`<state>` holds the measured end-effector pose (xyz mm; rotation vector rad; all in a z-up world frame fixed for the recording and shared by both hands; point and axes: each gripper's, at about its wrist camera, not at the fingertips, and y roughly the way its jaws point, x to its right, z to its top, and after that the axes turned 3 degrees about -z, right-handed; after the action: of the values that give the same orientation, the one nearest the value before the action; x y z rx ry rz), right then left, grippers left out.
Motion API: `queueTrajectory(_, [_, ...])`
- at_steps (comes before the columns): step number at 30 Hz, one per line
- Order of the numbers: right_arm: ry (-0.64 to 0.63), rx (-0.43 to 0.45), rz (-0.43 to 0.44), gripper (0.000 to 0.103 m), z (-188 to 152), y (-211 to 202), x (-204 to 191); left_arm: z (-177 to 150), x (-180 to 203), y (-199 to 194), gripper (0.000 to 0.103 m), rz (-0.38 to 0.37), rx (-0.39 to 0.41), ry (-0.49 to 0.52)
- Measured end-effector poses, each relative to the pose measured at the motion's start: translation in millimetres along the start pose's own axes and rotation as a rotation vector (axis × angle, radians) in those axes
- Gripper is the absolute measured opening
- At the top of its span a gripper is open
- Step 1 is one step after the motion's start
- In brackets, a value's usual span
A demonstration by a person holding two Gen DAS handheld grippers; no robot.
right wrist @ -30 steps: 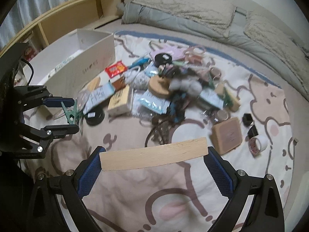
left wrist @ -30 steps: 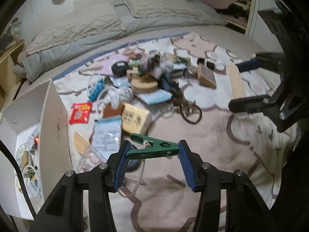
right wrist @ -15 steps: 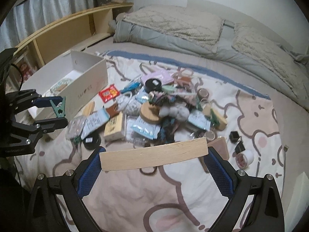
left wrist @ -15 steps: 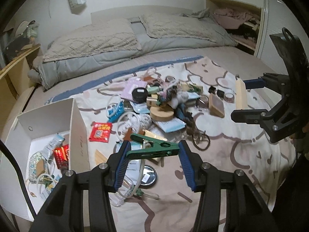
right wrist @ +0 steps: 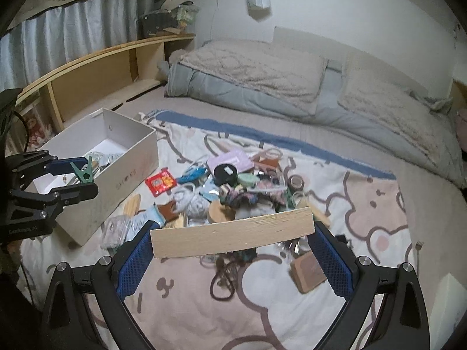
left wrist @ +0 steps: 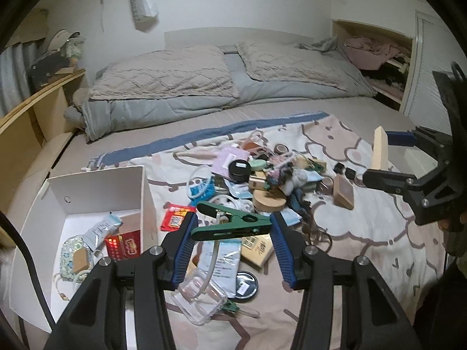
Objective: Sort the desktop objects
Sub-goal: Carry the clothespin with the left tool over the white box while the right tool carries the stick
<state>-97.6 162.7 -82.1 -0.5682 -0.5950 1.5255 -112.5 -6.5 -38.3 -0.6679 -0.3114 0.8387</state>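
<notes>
My left gripper (left wrist: 232, 227) is shut on a green plastic clip (left wrist: 230, 224), held lengthwise between the blue pads, raised above the blanket. It also shows in the right wrist view (right wrist: 83, 173), next to the white box (right wrist: 132, 162). My right gripper (right wrist: 232, 237) is shut on a flat light wooden slat (right wrist: 230, 236), held across the pads above the pile; the slat also shows edge-on in the left wrist view (left wrist: 379, 151). A pile of small desktop objects (left wrist: 262, 180) lies on the cartoon-print blanket (left wrist: 364, 233).
The open white box (left wrist: 144, 192) at the left holds packets and a red item. A clear plastic case (left wrist: 201, 297) and a black round lid (left wrist: 243, 285) lie near the left gripper. A wooden block (right wrist: 308, 271) lies at the right. Pillows and a wooden shelf stand behind.
Both grippers have risen and tilted up with their loads, so the pile looks smaller and farther. The box inside has come more into view. Both grips are unchanged.
</notes>
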Motion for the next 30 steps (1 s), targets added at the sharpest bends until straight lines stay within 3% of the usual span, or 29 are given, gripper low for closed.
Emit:
queueTrajectory(12, [-0.028,0.105,-0.051,0.101,18,-11,-19,8,-22,-13,0.051,0.062,0.052,-0.040])
queueTrajectory(30, [-0.008,0.186,-0.033,0.101,41,-14,-35,13,-74,-45,0.051,0.183,0.144,-0.170])
